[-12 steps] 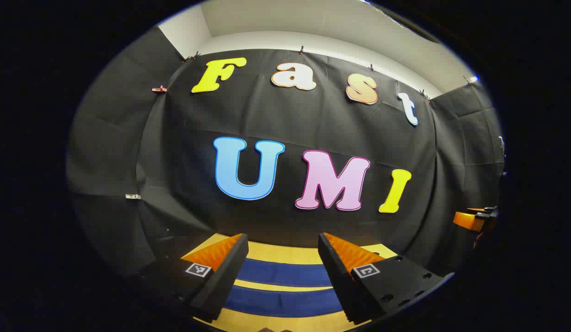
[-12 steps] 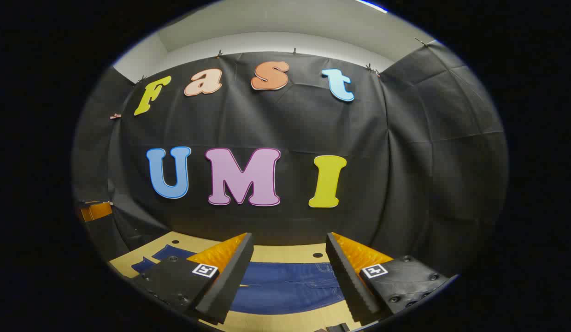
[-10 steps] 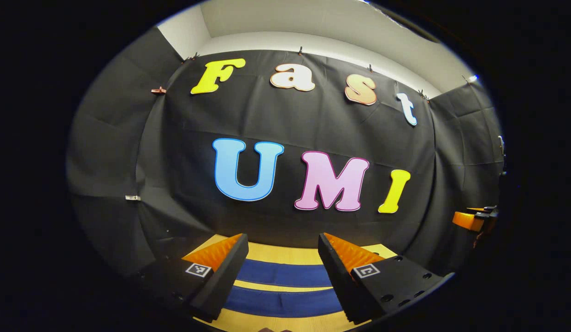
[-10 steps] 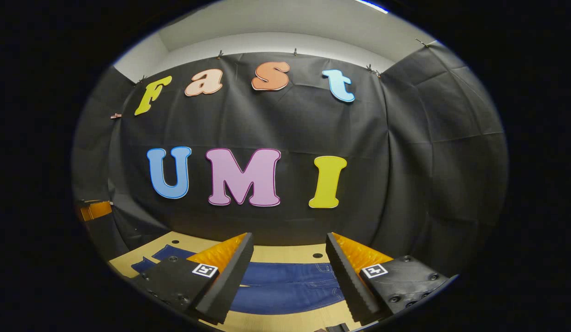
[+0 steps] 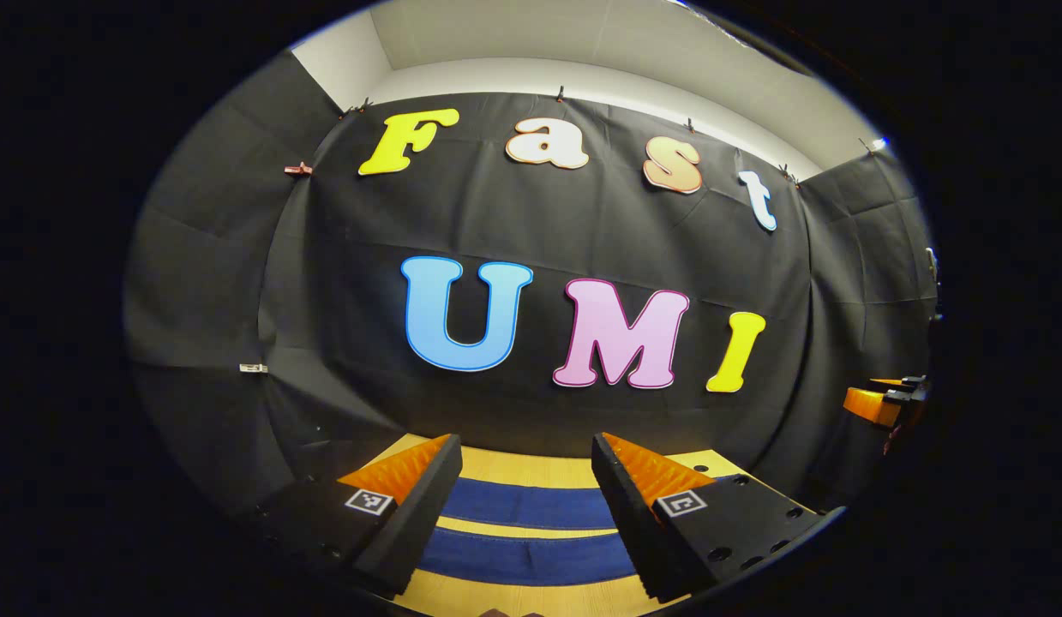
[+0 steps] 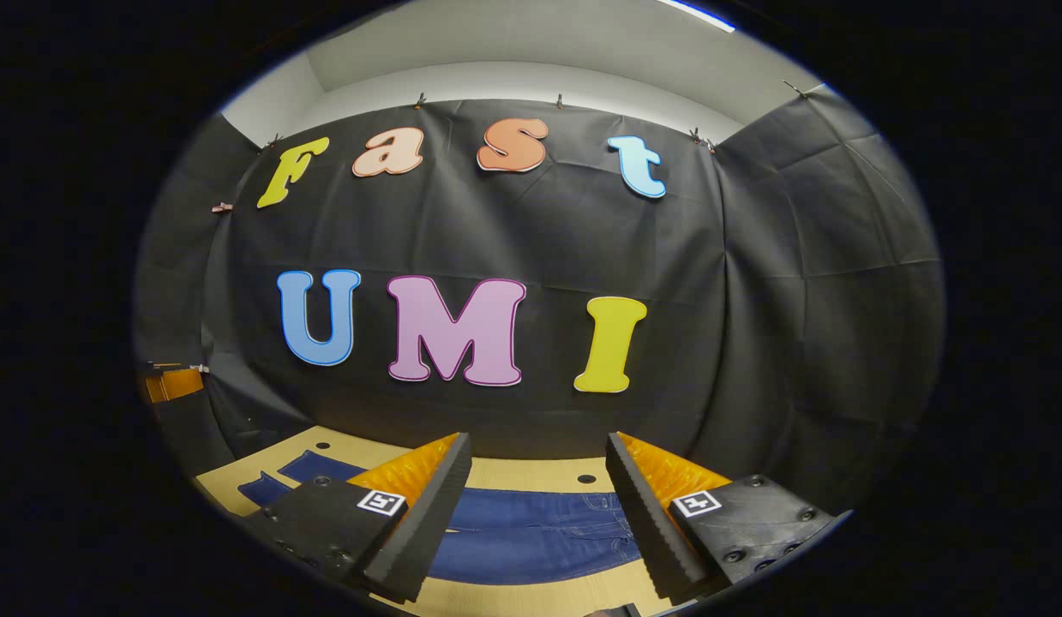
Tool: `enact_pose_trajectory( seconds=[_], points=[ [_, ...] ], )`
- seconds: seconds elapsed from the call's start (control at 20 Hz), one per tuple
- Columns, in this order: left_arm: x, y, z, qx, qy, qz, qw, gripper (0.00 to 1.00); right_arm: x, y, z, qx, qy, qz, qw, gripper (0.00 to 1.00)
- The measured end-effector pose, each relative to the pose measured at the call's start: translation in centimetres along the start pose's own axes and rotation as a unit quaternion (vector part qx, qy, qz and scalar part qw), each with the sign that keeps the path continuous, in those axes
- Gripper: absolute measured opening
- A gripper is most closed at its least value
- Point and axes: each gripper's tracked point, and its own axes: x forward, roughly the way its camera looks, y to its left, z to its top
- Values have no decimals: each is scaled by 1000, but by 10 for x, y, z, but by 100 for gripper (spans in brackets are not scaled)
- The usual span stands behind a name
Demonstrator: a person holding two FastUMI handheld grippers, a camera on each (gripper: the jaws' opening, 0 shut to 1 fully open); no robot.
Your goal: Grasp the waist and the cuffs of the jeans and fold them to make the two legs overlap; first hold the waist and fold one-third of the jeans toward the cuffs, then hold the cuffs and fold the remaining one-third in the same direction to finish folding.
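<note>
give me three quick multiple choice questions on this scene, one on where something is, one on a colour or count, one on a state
1. Where do the jeans lie?
A. flat on the table
B. hung on the wall
C. lifted in a gripper

2. How many blue legs cross between the fingers in the left gripper view?
A. one
B. two
C. four

3. How does the right gripper stand?
A. shut on the jeans
B. shut on nothing
C. open above the jeans

Answers:
1. A: the denim is spread on the wooden top.
2. B: two blue bands run side by side with a strip of wood between them.
3. C: its fingers stand wide apart with the waist showing in the gap; the left gripper is open too.
</note>
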Motion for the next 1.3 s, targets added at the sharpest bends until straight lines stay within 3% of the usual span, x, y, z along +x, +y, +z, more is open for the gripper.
enact_pose_trajectory(
  seconds=[0.4,0.6,0.95,1.3],
  points=[
    [-7,3,3,10,-5,-3,1000,96,-3,-1,3,-10,-5,1,1000,97],
    [-10,8,-3,14,5,-22,1000,96,-2,-10,4,-31,-9,-1,999,97],
    [-7,60,-33,48,61,-34,996,96,5,-34,1,-60,-15,-8,998,97],
    [17,92,-87,87,131,-78,985,96,20,-53,-29,-75,15,12,997,97]
  ],
)
